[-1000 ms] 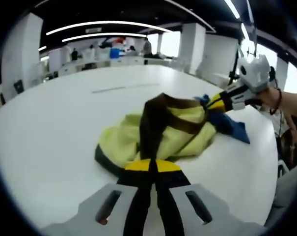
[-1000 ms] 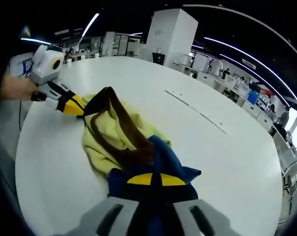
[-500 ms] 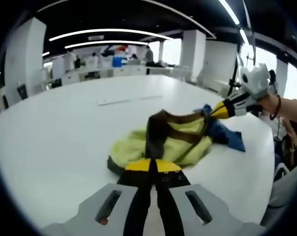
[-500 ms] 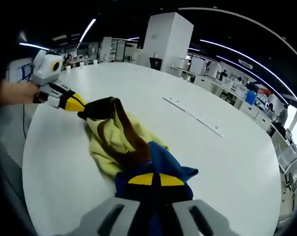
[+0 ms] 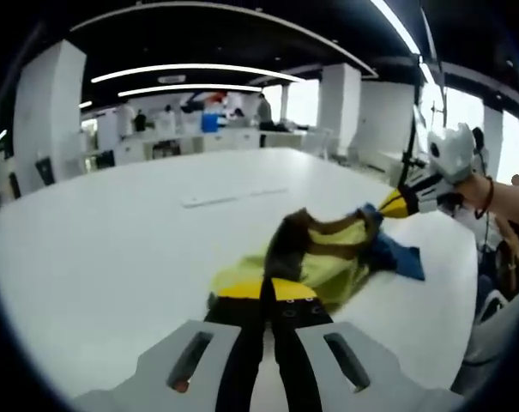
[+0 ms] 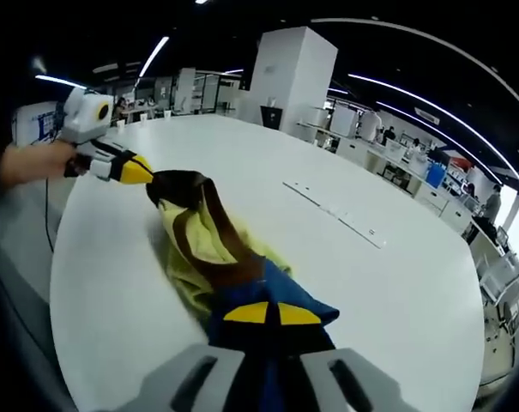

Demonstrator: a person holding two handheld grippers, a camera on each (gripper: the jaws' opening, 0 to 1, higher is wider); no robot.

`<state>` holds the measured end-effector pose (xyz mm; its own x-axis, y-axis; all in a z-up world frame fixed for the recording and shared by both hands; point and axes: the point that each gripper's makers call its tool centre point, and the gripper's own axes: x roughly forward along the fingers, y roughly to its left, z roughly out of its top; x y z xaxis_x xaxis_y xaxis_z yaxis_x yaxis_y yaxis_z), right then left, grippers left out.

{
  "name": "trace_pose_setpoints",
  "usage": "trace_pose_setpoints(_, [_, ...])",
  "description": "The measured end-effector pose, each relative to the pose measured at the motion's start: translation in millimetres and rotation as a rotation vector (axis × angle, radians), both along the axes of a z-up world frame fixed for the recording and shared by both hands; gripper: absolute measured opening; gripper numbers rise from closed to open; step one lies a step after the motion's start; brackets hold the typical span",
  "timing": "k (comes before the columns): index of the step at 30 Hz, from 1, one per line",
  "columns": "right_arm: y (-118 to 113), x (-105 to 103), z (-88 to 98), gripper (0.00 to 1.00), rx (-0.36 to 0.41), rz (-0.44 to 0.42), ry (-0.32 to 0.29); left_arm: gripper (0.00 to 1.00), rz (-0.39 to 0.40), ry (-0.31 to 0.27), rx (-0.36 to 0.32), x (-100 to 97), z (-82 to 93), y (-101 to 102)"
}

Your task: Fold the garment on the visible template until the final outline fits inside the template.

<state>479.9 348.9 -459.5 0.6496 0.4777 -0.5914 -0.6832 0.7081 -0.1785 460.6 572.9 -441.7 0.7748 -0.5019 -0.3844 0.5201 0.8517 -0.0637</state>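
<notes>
With your left gripper (image 6: 143,171) clenched on the brown edge and your right gripper (image 5: 389,206) clenched on the blue end, the bunched yellow garment (image 5: 315,257) hangs just over the tabletop (image 5: 113,232), so uneven pulling could probably twist it.

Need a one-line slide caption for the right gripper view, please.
Both tools hold a yellow, brown and blue garment by opposite ends, stretched above a round white table.

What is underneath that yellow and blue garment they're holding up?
Under the garment lies the bare white table, with part of the cloth resting on it. Whatever sits beneath the bunched folds, including any template, is covered.
</notes>
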Motion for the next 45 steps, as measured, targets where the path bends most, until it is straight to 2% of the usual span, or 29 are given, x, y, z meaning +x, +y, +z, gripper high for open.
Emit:
trace_pose_setpoints(7, [-1.6, 0.7, 26.4, 0.00, 0.035, -0.020, -0.036, 0.00, 0.015, -0.055, -0.006, 4.6, 24.7, 8.4])
trace_pose_setpoints(12, [-4.2, 9.4, 42.2, 0.00, 0.069, -0.039, -0.056, 0.00, 0.015, -0.092, -0.008, 16.9, 41.3, 8.6])
trace_pose_setpoints(18, [-7.9, 31.4, 61.3, 0.00, 0.074, -0.063, -0.113, 0.00, 0.008, -0.141, -0.001, 43.0, 65.1, 3.0])
trace_pose_setpoints(21, [-12.0, 46.8, 72.7, 0.00, 0.103, -0.087, -0.130, 0.00, 0.008, -0.167, 0.010, 61.0, 76.4, 1.3])
trace_pose_setpoints(24, [-13.1, 57.7, 75.1, 0.00, 0.096, -0.081, -0.142, 0.00, 0.000, -0.186, 0.012, 72.7, 82.6, -2.7])
trace_pose_setpoints(26, [-14.4, 65.8, 74.8, 0.00, 0.088, -0.082, -0.154, 0.00, -0.003, -0.197, 0.021, 82.0, 82.5, -3.6])
trace_pose_setpoints(30, [-18.9, 83.6, 73.6, 0.00, 0.095, -0.110, -0.157, 0.00, 0.011, -0.189, 0.008, 101.8, 78.5, -2.5])
trace_pose_setpoints(34, [-23.1, 100.3, 72.9, 0.00, 0.087, -0.131, -0.165, 0.00, 0.011, -0.179, 0.025, 116.5, 70.0, -7.1])
trace_pose_setpoints(39, [-26.8, 126.5, 59.8, 0.00, 0.079, -0.150, -0.157, 0.00, 0.034, -0.157, 0.017, 142.4, 56.0, -8.4])
trace_pose_setpoints(42, [-27.2, 136.2, 55.3, 0.00, 0.085, -0.159, -0.143, 0.00, 0.030, -0.150, 0.048, 155.8, 46.7, -9.6])
trace_pose_setpoints(45, [-30.0, 152.0, 44.2, 0.00, 0.082, -0.174, -0.128, 0.00, 0.025, -0.136, 0.049, 168.8, 37.1, -17.4])
